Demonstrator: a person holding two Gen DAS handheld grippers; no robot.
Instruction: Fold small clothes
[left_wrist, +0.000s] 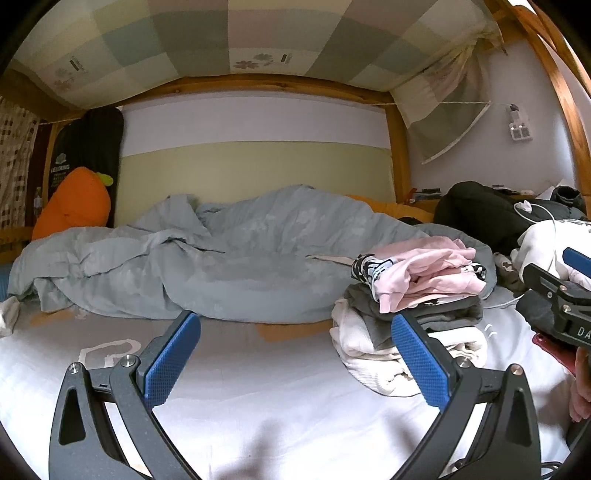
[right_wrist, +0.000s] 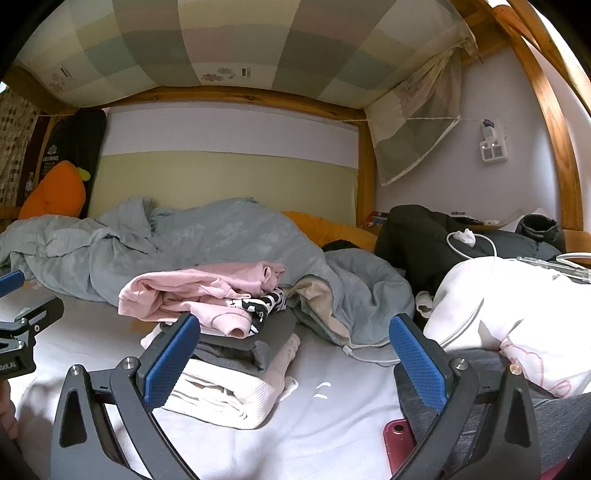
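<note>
A stack of folded clothes (left_wrist: 413, 306) sits on the white bed sheet (left_wrist: 258, 369): a pink garment (left_wrist: 432, 273) with a black-and-white piece on top, grey ones under it, a cream knit at the bottom. The stack also shows in the right wrist view (right_wrist: 221, 332), with the pink garment (right_wrist: 199, 291) on top. My left gripper (left_wrist: 295, 362) is open and empty, low over the sheet, left of the stack. My right gripper (right_wrist: 291, 362) is open and empty, just in front of the stack's right side. The right gripper also shows at the left wrist view's right edge (left_wrist: 554, 295).
A rumpled grey-blue duvet (left_wrist: 207, 258) lies across the back of the bed. An orange carrot plush (left_wrist: 74, 206) leans at the far left. A white hoodie (right_wrist: 517, 317), dark jacket (right_wrist: 424, 236) and charging cable lie right. A red phone (right_wrist: 399, 443) lies near my right gripper.
</note>
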